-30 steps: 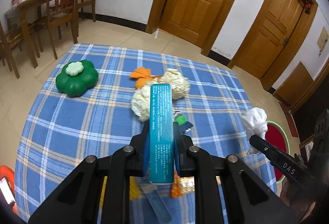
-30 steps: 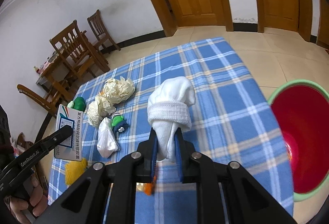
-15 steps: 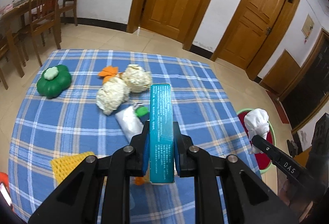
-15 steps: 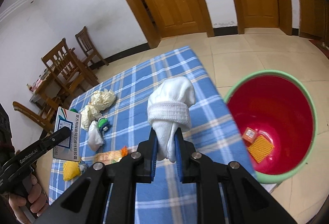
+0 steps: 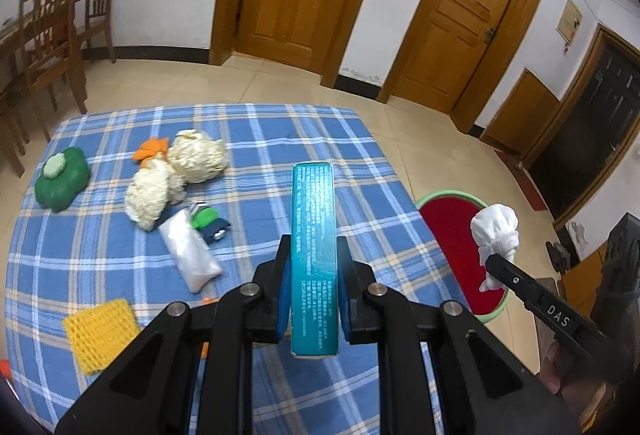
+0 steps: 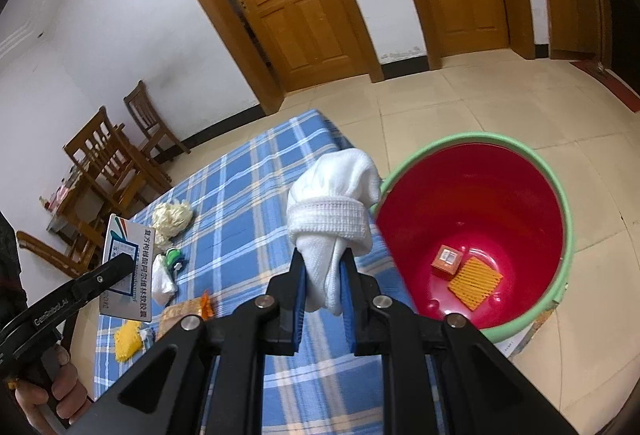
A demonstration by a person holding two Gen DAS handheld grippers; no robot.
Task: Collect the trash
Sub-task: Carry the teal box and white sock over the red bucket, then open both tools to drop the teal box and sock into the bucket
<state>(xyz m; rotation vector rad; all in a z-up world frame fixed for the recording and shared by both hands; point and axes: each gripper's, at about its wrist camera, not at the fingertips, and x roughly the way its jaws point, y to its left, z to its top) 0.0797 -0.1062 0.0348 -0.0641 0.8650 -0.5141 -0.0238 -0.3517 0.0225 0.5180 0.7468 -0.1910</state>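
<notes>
Over the last second we have swung both grippers away from the middle of the blue plaid tablecloth [image 5: 256, 139] toward its edge, so the red plastic bucket with a green rim [image 6: 472, 143], earlier a sliver at the side of the right wrist view, now fills that view's right half. Our right gripper [image 6: 323, 287] is clamped on the rolled white sock [image 6: 334, 195], which hangs at the cloth's edge just beside the bucket's rim, not yet clearly over the opening; we judge a short carry further and a release would drop it in. Our left gripper [image 5: 314, 275] is closed on the tall teal cardboard box [image 5: 314, 235], held upright above the cloth and farther from the bucket. The right wrist view alone shows the bucket's floor, where a small orange box [image 6: 447, 259] and an orange ridged pad [image 6: 475, 282] already lie, and the teal box's white printed face. The left wrist view alone shows what remains on the cloth: two crumpled cream paper wads [image 5: 176, 171], a white plastic pouch [image 5: 190, 255], a yellow mesh square [image 5: 100, 331], an orange scrap [image 5: 150, 149], a green and blue toy [image 5: 210, 221] and a green clover-shaped sponge [image 5: 60, 181].
</notes>
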